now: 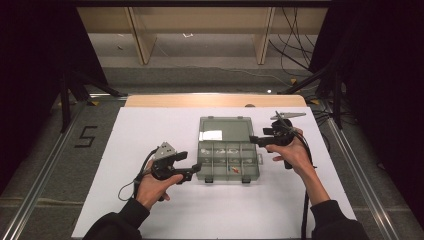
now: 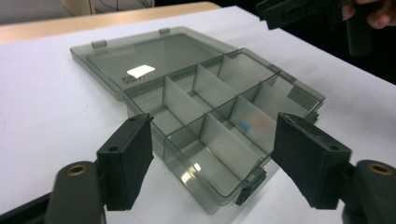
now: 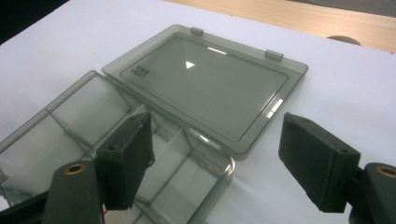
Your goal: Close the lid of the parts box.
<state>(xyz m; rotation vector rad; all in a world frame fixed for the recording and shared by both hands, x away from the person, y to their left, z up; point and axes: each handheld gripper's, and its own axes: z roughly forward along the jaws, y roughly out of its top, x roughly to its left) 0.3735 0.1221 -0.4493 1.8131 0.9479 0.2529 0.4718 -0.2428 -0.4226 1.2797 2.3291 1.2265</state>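
box (image 1: pixel 225 155) of smoky clear plastic lies open near the middle of the white sheet (image 1: pixel 150 210) that covers the counter (image 1: pixel 150 101). its lid (image 1: pixel 225 129) is folded flat back onto the sheet on the far side, hinged along the tray's far edge, with a bright patch on it near its left side. the tray is split by thin walls into small compartments, in a far and a near row; a small orange and blue piece (image 2: pixel 251 124) sits in one compartment of the near row, towards the right end (too blurred to say what it is). two dark latches stick out from the tray's near edge.

the left gripper (image 1: pixel 192 172) is held low at the tray's near left corner, pointing right. its fingers (image 2: pixel 127 161) stand wide apart with that corner of the tray lying between them in the left gripper view; the pads do not press on the plastic, so nothing is held.

the right gripper (image 1: pixel 254 140) hovers at the right end of the box, about level with the hinge line, pointing left. its fingers (image 3: pixel 320 161) are also wide apart and hold nothing; in the right gripper view they frame the tray's far right corner and the near corner of the lid. a cable trails from each gripper back along the person's forearm.
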